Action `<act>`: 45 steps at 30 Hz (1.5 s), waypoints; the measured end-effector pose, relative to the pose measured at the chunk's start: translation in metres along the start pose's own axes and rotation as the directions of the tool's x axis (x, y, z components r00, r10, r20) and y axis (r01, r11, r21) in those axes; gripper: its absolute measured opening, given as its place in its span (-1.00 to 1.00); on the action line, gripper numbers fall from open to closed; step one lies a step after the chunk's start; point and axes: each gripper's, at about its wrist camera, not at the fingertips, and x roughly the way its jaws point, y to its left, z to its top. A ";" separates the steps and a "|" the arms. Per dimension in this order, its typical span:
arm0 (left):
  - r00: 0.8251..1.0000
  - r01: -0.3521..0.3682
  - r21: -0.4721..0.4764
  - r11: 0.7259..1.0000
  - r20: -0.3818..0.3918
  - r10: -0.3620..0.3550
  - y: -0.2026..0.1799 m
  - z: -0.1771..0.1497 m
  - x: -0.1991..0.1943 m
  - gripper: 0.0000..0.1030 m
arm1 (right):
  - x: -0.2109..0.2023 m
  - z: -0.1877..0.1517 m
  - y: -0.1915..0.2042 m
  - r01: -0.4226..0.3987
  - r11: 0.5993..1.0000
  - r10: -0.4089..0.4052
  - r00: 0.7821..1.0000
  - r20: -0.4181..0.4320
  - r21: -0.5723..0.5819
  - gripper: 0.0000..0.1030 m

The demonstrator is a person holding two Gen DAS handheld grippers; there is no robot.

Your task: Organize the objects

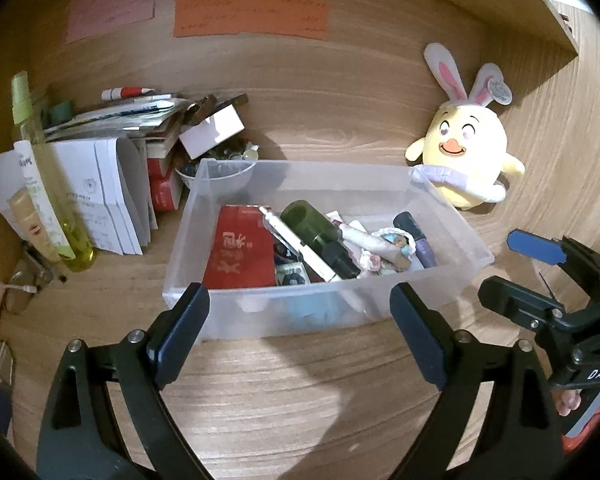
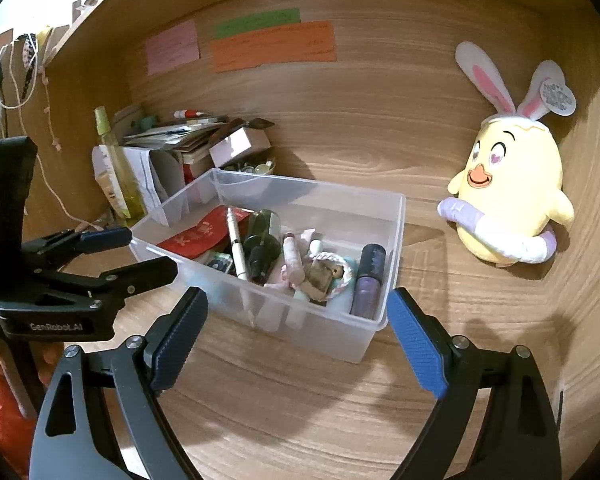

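Centrally, a clear plastic bin [image 1: 440,208] stands on the wooden desk [image 1: 284,392], just beyond both sets of fingers. Left hand-held gripper [image 1: 300,312]: jaws spread wide, nothing between the pads, the bin's near wall showing in the gap. Right hand-held gripper [image 2: 296,320]: likewise spread wide and empty, its blue pads flanking the bin's near corner without touching it. In the left wrist view the right tool appears at the right edge; in the right wrist view the left tool appears at the left edge, beside the bin's left side.

Bin contents, loosely piled: a red packet [image 1: 240,252] lying flat at the left; a white pen [image 1: 300,244] lying diagonally; a dark green bottle [image 1: 310,224] on its side; a purple bottle [image 2: 368,280] lying along the right wall; a small braided trinket [image 2: 332,272] between them.

Surroundings: a yellow plush chick with rabbit ears [image 1: 466,152] sits upright to the right of the bin, against the wooden back panel. To the left stand a tall yellow-green spray bottle [image 1: 44,176], folded white papers [image 1: 104,196] and a stack of books and small boxes [image 1: 172,136]. Pink, green and orange paper notes [image 1: 248,18] are fixed to the back panel above.
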 end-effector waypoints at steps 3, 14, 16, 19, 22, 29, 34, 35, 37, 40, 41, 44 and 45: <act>1.000 -0.010 0.005 1.000 -0.003 0.010 -0.001 -0.004 -0.002 0.80 | -0.001 -0.002 0.000 -0.002 1.000 0.002 1.000 -0.003 0.007 0.74; 1.000 -0.008 0.004 1.000 0.004 0.008 0.000 -0.009 -0.008 0.82 | -0.005 -0.005 0.004 -0.016 1.000 0.016 1.000 0.002 0.014 0.74; 1.000 -0.008 0.005 1.000 0.004 0.008 0.000 -0.009 -0.008 0.82 | -0.006 -0.005 0.004 -0.012 1.000 0.012 1.000 0.002 0.014 0.74; 1.000 -0.009 0.005 1.000 0.006 0.009 0.000 -0.009 -0.009 0.82 | -0.006 -0.004 0.005 -0.011 1.000 0.011 1.000 0.000 0.016 0.74; 1.000 -0.010 0.005 1.000 0.008 0.010 0.000 -0.010 -0.010 0.82 | -0.006 -0.004 0.004 -0.012 1.000 0.012 1.000 0.000 0.017 0.74; 1.000 -0.009 0.010 1.000 0.009 0.009 0.000 -0.010 -0.011 0.82 | -0.006 -0.004 0.004 -0.016 1.000 0.015 1.000 0.003 0.020 0.74; 1.000 -0.010 0.013 1.000 0.008 0.010 -0.001 -0.009 -0.012 0.82 | -0.006 -0.004 0.004 -0.018 1.000 0.018 1.000 0.000 0.020 0.74; 1.000 -0.010 0.013 1.000 0.007 0.010 -0.001 -0.009 -0.012 0.82 | -0.006 -0.005 0.004 -0.020 1.000 0.020 1.000 -0.001 0.020 0.74; 1.000 -0.010 0.014 1.000 0.007 0.010 -0.001 -0.009 -0.013 0.82 | -0.006 -0.005 0.005 -0.019 1.000 0.019 1.000 -0.001 0.018 0.74; 1.000 -0.008 0.015 1.000 0.010 0.008 -0.001 -0.009 -0.013 0.82 | -0.006 -0.005 0.006 -0.019 1.000 0.019 1.000 -0.001 0.019 0.74; 1.000 -0.008 0.016 1.000 0.010 0.008 -0.001 -0.009 -0.012 0.82 | -0.006 -0.005 0.006 -0.019 1.000 0.019 1.000 0.000 0.020 0.74; 1.000 -0.008 0.019 1.000 0.013 0.008 -0.002 -0.009 -0.013 0.82 | -0.007 -0.005 0.006 -0.021 0.999 0.021 1.000 0.001 0.024 0.74; 1.000 -0.009 0.019 1.000 0.012 0.008 -0.003 -0.009 -0.012 0.82 | -0.007 -0.005 0.006 -0.022 0.999 0.022 1.000 0.000 0.024 0.74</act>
